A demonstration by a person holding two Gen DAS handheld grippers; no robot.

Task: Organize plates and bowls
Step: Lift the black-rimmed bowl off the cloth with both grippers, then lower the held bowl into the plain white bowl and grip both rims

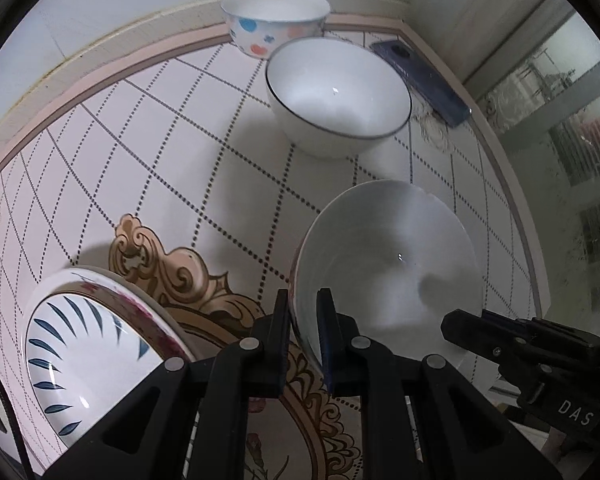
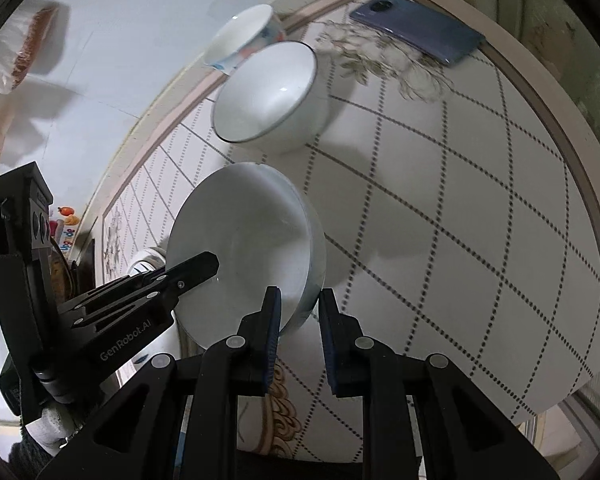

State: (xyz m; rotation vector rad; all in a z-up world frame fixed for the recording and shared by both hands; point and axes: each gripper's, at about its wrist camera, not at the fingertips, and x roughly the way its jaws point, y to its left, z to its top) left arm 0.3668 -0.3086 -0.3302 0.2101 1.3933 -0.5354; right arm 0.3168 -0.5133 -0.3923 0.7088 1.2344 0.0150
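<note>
pinching bowl [image 1: 388,272] rim between fingers [image 1: 325,320]

Glazed crockery on a slick patterned tabletop

The white bowl [image 1: 388,264] and dark-rimmed bowl [image 1: 340,92] look like glossy glazed ceramic, catching small highlights; the table [image 1: 148,152] is smooth and faintly shiny; both grippers' fingers [image 1: 282,320] are matt black plastic.
</note>
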